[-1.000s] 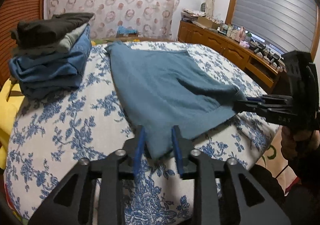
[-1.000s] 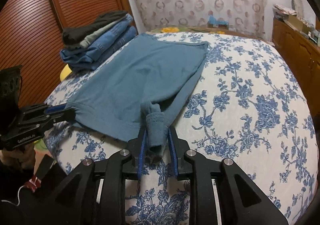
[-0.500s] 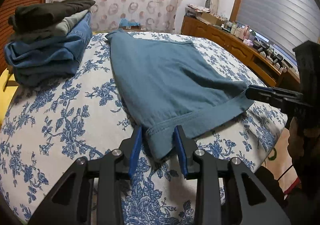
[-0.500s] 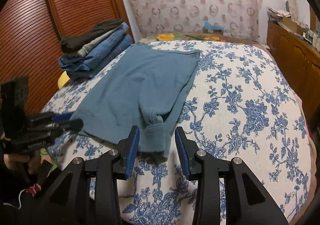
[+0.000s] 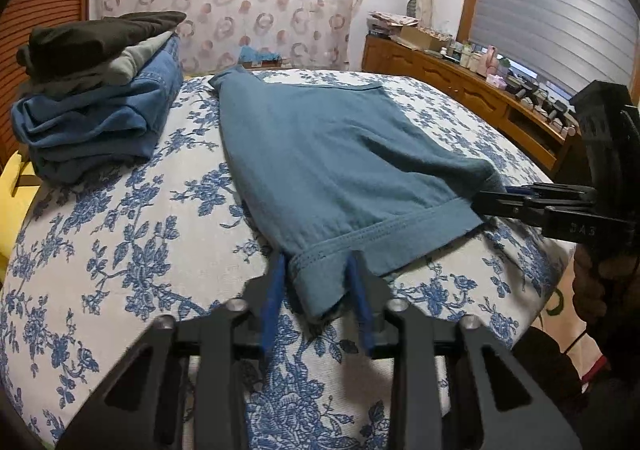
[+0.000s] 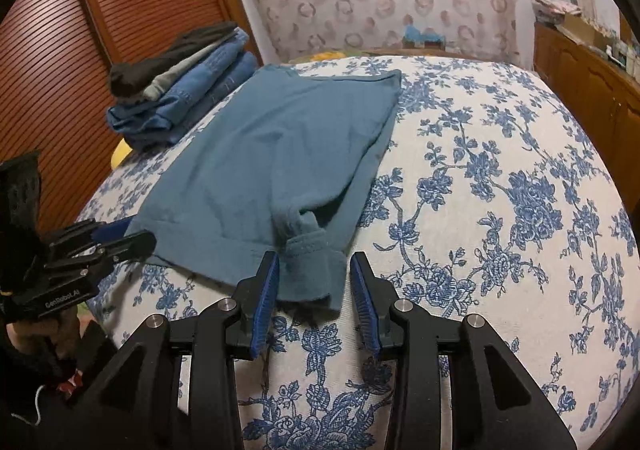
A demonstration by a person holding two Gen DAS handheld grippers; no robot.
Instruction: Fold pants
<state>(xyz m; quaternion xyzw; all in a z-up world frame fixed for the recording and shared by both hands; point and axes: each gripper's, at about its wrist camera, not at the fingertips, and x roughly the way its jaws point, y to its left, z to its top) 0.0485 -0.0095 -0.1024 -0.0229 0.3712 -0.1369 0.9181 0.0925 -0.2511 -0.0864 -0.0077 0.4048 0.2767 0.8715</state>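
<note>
Teal-blue pants (image 5: 328, 153) lie flat on the flowered bedspread (image 5: 120, 242), folded lengthwise; they also show in the right wrist view (image 6: 272, 153). My left gripper (image 5: 316, 282) is open, its blue pads either side of the near hem corner, which rests on the bed. My right gripper (image 6: 316, 274) is open, astride the other, crumpled hem corner (image 6: 312, 262). Each gripper shows in the other's view: the right gripper (image 5: 492, 201) at the hem's far side, the left gripper (image 6: 128, 236) at the left hem edge.
A stack of folded clothes (image 5: 96, 97), jeans under grey and black items, sits at the bed's left, also seen in the right wrist view (image 6: 180, 89). A wooden dresser (image 5: 472, 89) with clutter runs along the right. A louvred wooden door (image 6: 80, 49) stands on the left.
Both grippers have opened and let go of the hem corners. The pants have settled flat on the bed. Both grippers sit slightly back from the hem.
</note>
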